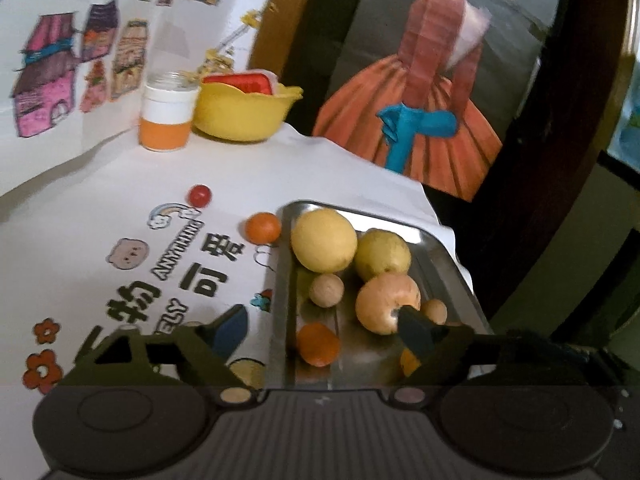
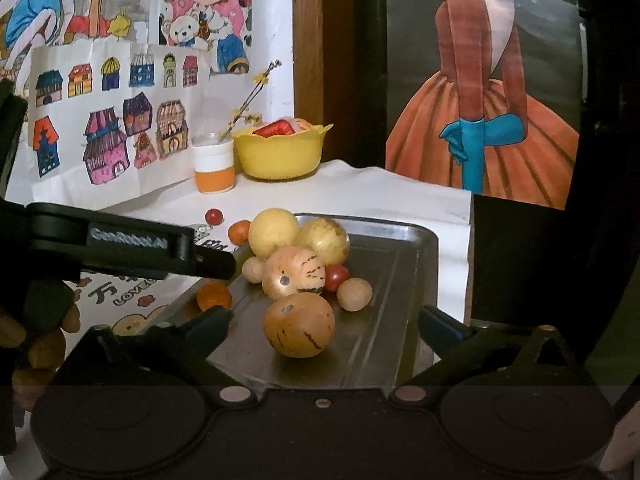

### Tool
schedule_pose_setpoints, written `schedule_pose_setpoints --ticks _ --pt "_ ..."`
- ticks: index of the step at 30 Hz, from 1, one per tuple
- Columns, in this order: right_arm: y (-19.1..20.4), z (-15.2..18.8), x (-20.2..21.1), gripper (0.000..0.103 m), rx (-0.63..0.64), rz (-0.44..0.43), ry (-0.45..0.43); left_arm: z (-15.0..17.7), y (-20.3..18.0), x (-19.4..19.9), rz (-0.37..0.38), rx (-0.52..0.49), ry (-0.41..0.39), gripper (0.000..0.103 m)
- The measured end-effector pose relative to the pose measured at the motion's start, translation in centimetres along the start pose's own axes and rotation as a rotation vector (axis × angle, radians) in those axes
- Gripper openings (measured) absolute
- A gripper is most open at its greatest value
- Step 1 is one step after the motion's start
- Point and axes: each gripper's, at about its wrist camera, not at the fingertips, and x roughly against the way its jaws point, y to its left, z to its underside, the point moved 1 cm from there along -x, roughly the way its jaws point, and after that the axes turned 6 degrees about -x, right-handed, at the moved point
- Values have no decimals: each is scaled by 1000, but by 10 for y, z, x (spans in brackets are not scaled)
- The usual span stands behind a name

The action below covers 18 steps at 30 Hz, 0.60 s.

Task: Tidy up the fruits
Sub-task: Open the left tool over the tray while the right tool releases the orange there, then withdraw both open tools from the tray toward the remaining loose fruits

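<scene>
Only your right wrist view shows the striped fruit point(image 2: 299, 325) at frame centre on the metal tray point(image 2: 404, 240), between your right gripper point(image 2: 324, 322)'s wide-apart jaws, untouched. Your left wrist view hides it; there your left gripper point(image 1: 320, 330) gapes too, 1 finger tip touching an apple point(image 1: 386, 302).

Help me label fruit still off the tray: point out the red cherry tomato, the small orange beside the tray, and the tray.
Red cherry tomato point(image 1: 199, 195): left wrist view, its middle.
Small orange point(image 1: 263, 227): left wrist view, its middle.
Tray point(image 2: 416, 276): right wrist view, right wall.
</scene>
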Motion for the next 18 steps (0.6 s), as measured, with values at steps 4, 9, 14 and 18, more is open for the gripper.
schedule_pose_setpoints --ticks 4,9,14,18 --pt "-1 0 10 102 -12 -1 -9 0 7 14 -29 36 -33 102" --pt "-2 0 21 102 -20 12 -18 5 15 29 -78 47 -49 102" --pt "-4 3 33 102 -27 23 -20 16 17 44 -109 34 -46 102" --pt "-4 6 43 102 -28 30 -18 24 17 56 -124 27 -49 102"
